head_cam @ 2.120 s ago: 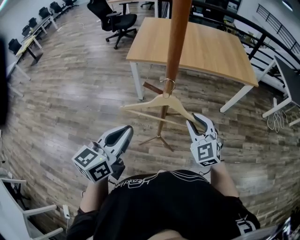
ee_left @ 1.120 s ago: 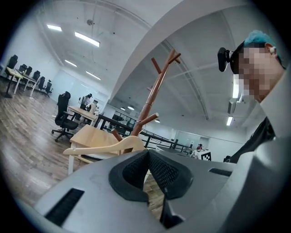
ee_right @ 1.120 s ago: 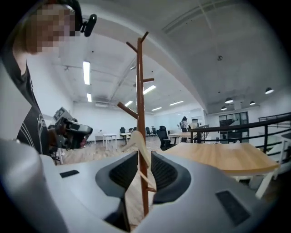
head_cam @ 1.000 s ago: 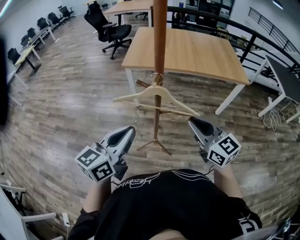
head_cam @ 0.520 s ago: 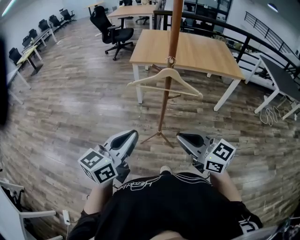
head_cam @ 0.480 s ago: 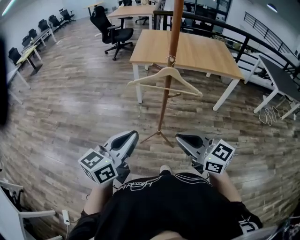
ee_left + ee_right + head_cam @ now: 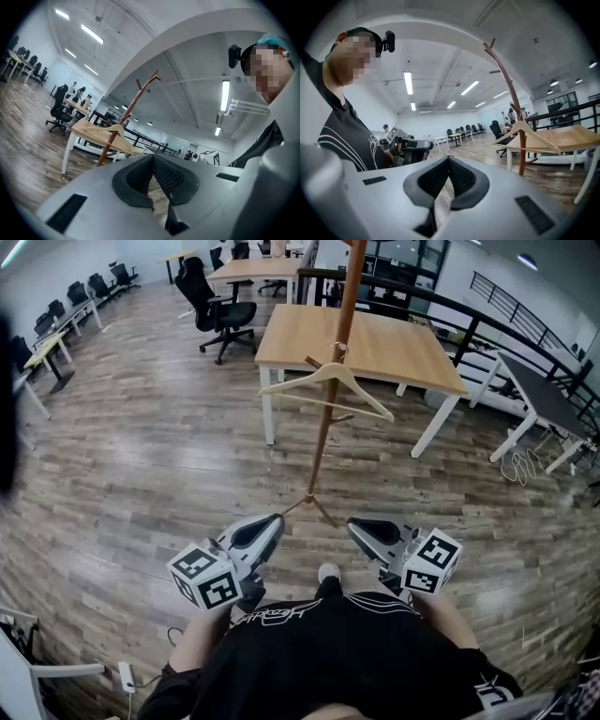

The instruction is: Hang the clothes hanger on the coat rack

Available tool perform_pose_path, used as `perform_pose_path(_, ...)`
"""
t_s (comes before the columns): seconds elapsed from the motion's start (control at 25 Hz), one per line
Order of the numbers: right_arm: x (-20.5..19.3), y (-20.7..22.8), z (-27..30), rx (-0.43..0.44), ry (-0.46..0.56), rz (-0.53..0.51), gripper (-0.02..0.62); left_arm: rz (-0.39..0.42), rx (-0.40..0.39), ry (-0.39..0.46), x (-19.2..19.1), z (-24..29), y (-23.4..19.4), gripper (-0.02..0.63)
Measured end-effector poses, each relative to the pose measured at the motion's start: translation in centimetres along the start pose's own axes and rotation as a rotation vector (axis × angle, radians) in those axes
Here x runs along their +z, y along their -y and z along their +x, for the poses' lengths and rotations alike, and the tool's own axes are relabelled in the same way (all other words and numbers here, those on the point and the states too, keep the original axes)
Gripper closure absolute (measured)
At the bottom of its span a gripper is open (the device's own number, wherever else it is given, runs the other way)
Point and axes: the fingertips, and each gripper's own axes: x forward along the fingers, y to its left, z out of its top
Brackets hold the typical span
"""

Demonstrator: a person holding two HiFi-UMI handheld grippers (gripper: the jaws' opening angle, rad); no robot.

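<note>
A pale wooden hanger (image 7: pixel 327 388) hangs by its metal hook from a peg of the brown wooden coat rack (image 7: pixel 328 399). It also shows in the left gripper view as the hanger (image 7: pixel 109 126) and in the right gripper view as the hanger (image 7: pixel 528 135) on the rack (image 7: pixel 513 112). Both grippers are low, close to the person's body and well short of the rack. My left gripper (image 7: pixel 269 525) is shut with nothing in it. My right gripper (image 7: pixel 360 529) is also shut and empty, its tips touching.
A light wooden table (image 7: pixel 361 343) with white legs stands behind the rack. Black office chairs (image 7: pixel 219 307) and more desks line the far left. A dark railing (image 7: pixel 487 320) runs at the right. The rack's feet (image 7: pixel 309 504) spread on the plank floor just ahead of the grippers.
The right gripper has let go of the hanger, which now hangs free on the rack. Both grippers have drawn back toward the body as the person stepped away from the rack.
</note>
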Motion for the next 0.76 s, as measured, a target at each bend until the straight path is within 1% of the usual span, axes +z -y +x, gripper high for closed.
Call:
perform_pose_path(0.2,-1.8,-2.3,-0.8,-0.029,-0.004,0.003,0.557,-0.012,-0.012,0.010,-1.4,-2.1,0.9,0.598)
perform_pose_path(0.4,-1.4,-2.3,-1.1,-0.049,-0.015,0.007,0.557,-0.037,-0.027,0.005,-1.2,-1.9,1.1,0.598)
perform_pose_path(0.56,-2.4,-3.3,-1.0,-0.062,-0.018,-0.006,0.557,-0.038,-0.035,0.015,-2.2,-3.2,1.1,0.598)
perform_pose_path(0.76,-2.7,-4.4,-0.4,-0.064,-0.030,-0.024,0.557,-0.052,-0.037,0.025,-2.3,-4.4,0.7,0.598)
